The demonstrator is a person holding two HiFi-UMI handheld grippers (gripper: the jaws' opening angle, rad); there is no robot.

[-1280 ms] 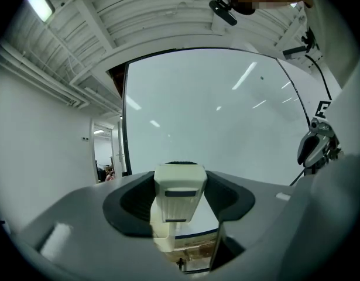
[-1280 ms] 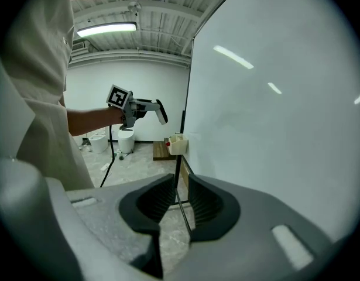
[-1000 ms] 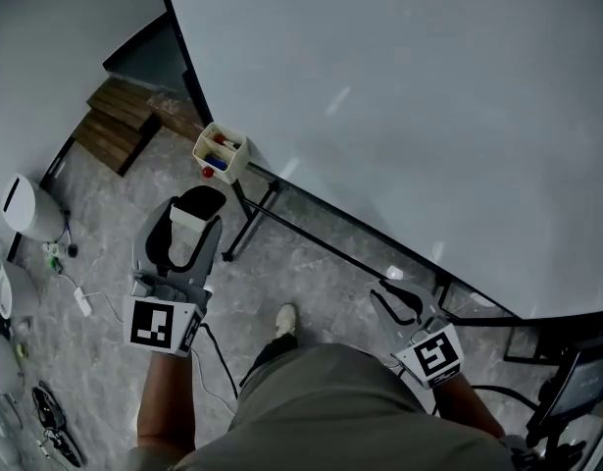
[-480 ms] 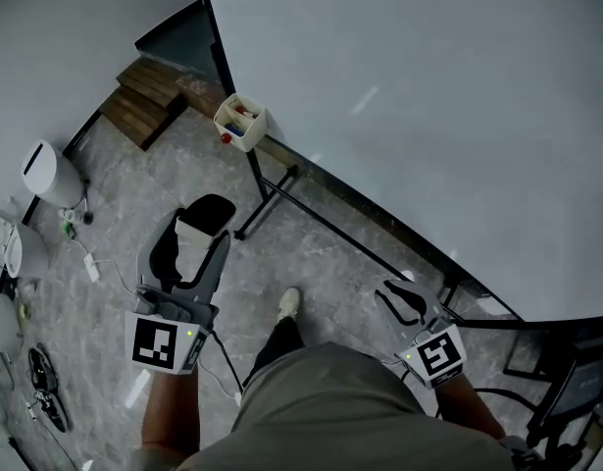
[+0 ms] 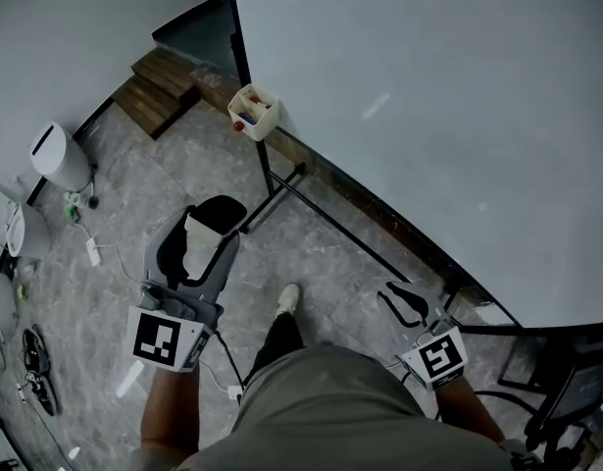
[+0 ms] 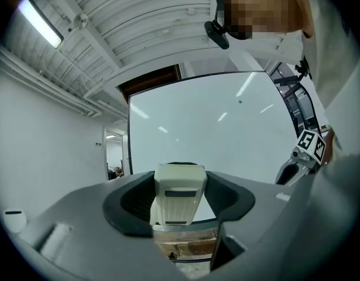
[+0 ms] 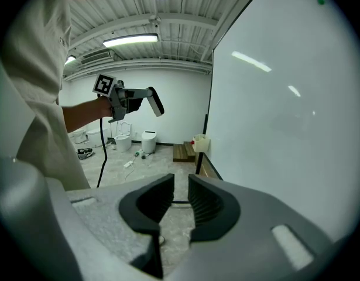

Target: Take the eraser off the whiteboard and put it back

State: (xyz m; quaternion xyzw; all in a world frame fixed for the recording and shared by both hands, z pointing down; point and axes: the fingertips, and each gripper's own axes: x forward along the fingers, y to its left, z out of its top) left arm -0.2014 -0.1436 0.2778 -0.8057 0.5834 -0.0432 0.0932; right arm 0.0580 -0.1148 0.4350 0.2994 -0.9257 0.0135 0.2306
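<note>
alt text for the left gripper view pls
The left gripper holds a cream eraser upright between its dark jaws, seen from just behind them. Beyond it stands a large whiteboard, and the right gripper shows at the right edge.

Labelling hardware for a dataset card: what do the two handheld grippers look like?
The left gripper and right gripper: grey bodies, black ribbed pads, each with a white cube bearing black square markers. A black cable trails from the left one.
</note>
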